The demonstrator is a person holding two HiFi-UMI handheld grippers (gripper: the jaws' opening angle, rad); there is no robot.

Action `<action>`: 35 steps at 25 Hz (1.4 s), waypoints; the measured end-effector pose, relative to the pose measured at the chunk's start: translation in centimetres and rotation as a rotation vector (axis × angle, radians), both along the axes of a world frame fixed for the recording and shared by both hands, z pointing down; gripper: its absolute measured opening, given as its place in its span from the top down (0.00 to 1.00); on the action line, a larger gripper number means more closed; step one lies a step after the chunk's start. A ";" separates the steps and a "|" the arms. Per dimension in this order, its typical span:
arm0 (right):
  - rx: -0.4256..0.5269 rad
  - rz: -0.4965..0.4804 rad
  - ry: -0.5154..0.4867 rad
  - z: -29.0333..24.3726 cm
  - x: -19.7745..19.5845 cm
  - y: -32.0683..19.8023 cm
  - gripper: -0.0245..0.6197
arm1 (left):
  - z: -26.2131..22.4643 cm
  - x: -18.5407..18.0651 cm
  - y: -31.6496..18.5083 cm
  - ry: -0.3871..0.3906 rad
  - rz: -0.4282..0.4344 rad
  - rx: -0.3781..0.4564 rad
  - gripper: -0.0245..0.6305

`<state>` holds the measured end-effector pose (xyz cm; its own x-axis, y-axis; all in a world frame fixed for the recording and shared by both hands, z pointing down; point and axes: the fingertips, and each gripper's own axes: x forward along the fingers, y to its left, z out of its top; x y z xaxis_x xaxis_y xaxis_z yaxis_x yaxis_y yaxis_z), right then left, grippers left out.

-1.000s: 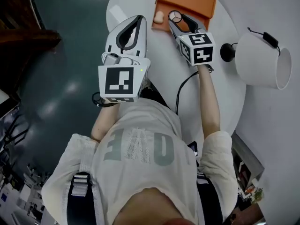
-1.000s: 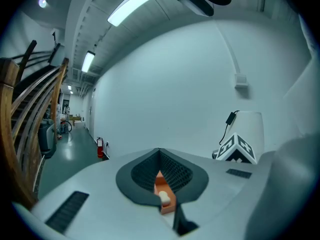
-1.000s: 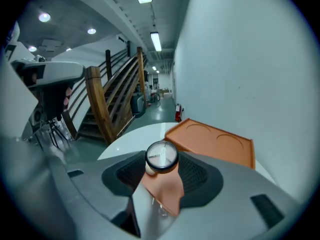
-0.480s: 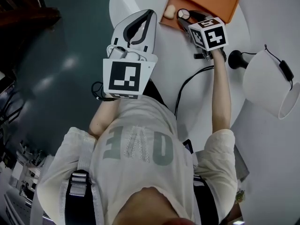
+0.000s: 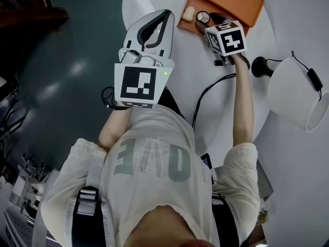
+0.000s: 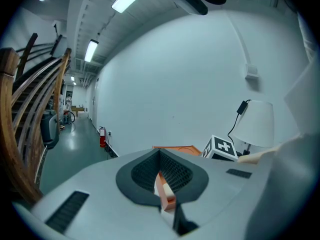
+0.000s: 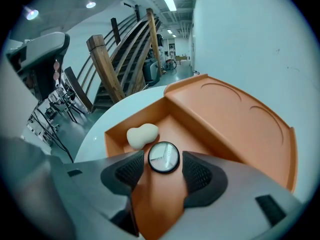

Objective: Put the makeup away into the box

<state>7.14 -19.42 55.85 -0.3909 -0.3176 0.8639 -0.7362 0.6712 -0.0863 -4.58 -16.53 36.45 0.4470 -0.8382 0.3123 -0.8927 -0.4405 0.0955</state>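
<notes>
An orange box (image 5: 234, 4) lies open at the far side of the round white table (image 5: 185, 71). Inside it rests a beige makeup sponge (image 7: 142, 135). My right gripper (image 7: 163, 171) points steeply down into the box. A round black-rimmed compact (image 7: 163, 157) lies between its fingertips with a thin gap on each side; these jaws have just been opening. My left gripper (image 6: 162, 184) hovers level to the left of the box, shut on a small orange-and-white makeup stick (image 6: 165, 195). In the head view the compact (image 5: 203, 17) shows just ahead of the right gripper (image 5: 206, 22).
The box's raised lid (image 7: 235, 119) stands behind the compartment. A white table lamp (image 5: 295, 91) on a black base stands at the right, and its black cable (image 5: 205, 94) trails across the table toward me. Wooden stairs (image 7: 120, 59) rise beyond the table.
The right gripper has tipped down and sunk into the box with the compact, and its jaws now stand slightly wider. The left gripper has dropped a little.
</notes>
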 end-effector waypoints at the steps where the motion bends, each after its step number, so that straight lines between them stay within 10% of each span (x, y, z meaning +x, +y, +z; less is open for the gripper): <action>1: 0.014 0.004 -0.009 -0.6 -0.1 -0.1 0.60 | -0.3 0.0 0.0 0.001 0.005 0.007 0.95; 9: 0.413 0.161 -0.214 -16.4 -2.1 -1.3 0.60 | -5.6 1.2 0.7 0.040 0.074 0.113 0.95; 14: 0.778 0.346 -0.358 -28.6 -0.6 2.1 0.93 | -9.9 3.1 2.4 0.075 0.151 0.209 0.95; 21: 1.052 0.456 -0.428 -37.6 1.7 9.5 0.95 | -16.8 4.4 4.8 0.143 0.201 0.340 0.95; 28: 1.123 0.477 -0.451 -40.3 1.5 12.4 0.95 | -19.2 4.2 5.9 0.154 0.223 0.387 0.95; 35: 0.954 0.552 -0.410 -34.1 5.1 12.2 0.95 | -18.2 5.6 6.9 0.131 0.236 0.364 0.95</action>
<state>12.22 -7.24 21.80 -0.1914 -0.9812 0.0259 -0.9814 0.1909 -0.0190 1.05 -9.68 18.29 0.6551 -0.7535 -0.0564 -0.7546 -0.6562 0.0022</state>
